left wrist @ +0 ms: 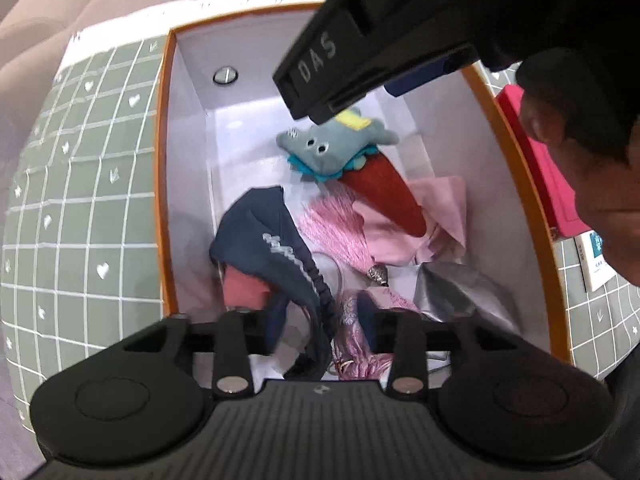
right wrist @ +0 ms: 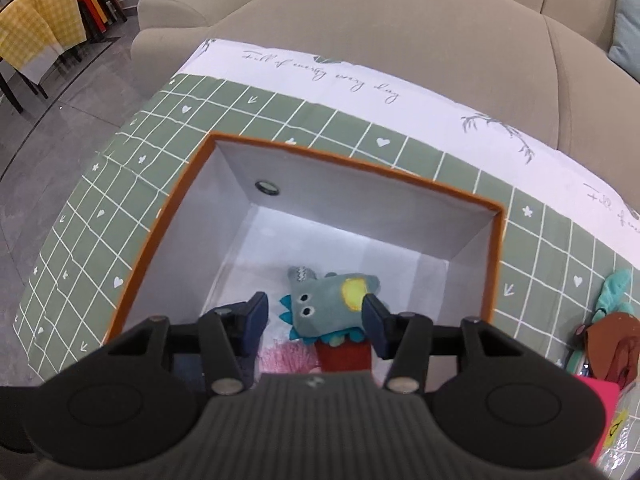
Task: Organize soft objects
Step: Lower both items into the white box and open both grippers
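An orange-rimmed box (left wrist: 164, 168) with white walls holds the soft things. A grey plush animal (left wrist: 320, 148) lies on a red plush carrot (left wrist: 388, 196). Nearer me are a navy cloth (left wrist: 264, 240), a pink tassel (left wrist: 332, 232), pink fabric (left wrist: 436, 208) and silver fabric (left wrist: 452, 288). My left gripper (left wrist: 320, 320) points down into the box, open over the navy cloth and tassel, its fingertips blurred. In the right wrist view my right gripper (right wrist: 314, 312) stands open above the grey plush animal (right wrist: 320, 304), pads clear of it. Its black housing (left wrist: 340, 60) crosses the left view's top.
The box (right wrist: 168, 208) sits on a green grid tablecloth (right wrist: 100, 216) in front of a beige sofa (right wrist: 400, 20). A magenta box (left wrist: 540, 168) lies right of the box. Teal and brown soft items (right wrist: 612, 320) lie on the cloth at the right. A hand (left wrist: 580, 160) holds the right gripper.
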A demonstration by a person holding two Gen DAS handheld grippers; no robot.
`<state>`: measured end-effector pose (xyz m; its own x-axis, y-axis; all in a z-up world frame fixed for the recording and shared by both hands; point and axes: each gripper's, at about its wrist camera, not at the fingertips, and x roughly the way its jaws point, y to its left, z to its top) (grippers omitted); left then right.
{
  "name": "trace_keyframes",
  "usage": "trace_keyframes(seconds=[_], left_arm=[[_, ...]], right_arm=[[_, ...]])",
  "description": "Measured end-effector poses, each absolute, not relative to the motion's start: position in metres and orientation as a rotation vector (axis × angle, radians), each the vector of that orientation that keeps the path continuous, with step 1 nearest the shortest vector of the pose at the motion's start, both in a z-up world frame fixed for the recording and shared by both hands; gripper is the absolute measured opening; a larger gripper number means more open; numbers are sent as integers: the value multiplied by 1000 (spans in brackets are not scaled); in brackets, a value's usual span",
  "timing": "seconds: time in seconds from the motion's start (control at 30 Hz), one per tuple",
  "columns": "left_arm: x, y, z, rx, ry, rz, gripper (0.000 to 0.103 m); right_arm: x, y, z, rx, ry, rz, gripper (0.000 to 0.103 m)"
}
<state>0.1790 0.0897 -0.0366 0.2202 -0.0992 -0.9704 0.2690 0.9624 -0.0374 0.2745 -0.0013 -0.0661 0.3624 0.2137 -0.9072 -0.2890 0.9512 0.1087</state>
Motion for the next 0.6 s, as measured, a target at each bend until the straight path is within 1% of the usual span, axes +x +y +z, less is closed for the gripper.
trace_keyframes(seconds=[0.07,0.1,0.23,0.37,0.5,0.6], left_arm=[[179,89,-30,155,1309,-274,62],[179,89,-27,156,1305,-279,67],[178,89,-19,151,1283,-257,74],[173,89,-7,130,1270,-303,75],[163,75,3,224,1247,-349,75],[156,73,12,226,1198,-412,79]], right_arm=[[275,-6,-66,-62,1158,322,52],[274,-7,-66,-58,1160,318,52],[272,-14,-67,-45,1161,321,51],[268,-18,-65,-38,1150,334,51],[268,-19,-63,-28,1145,357,51],[265,-18,-62,-45,1141,366,52]])
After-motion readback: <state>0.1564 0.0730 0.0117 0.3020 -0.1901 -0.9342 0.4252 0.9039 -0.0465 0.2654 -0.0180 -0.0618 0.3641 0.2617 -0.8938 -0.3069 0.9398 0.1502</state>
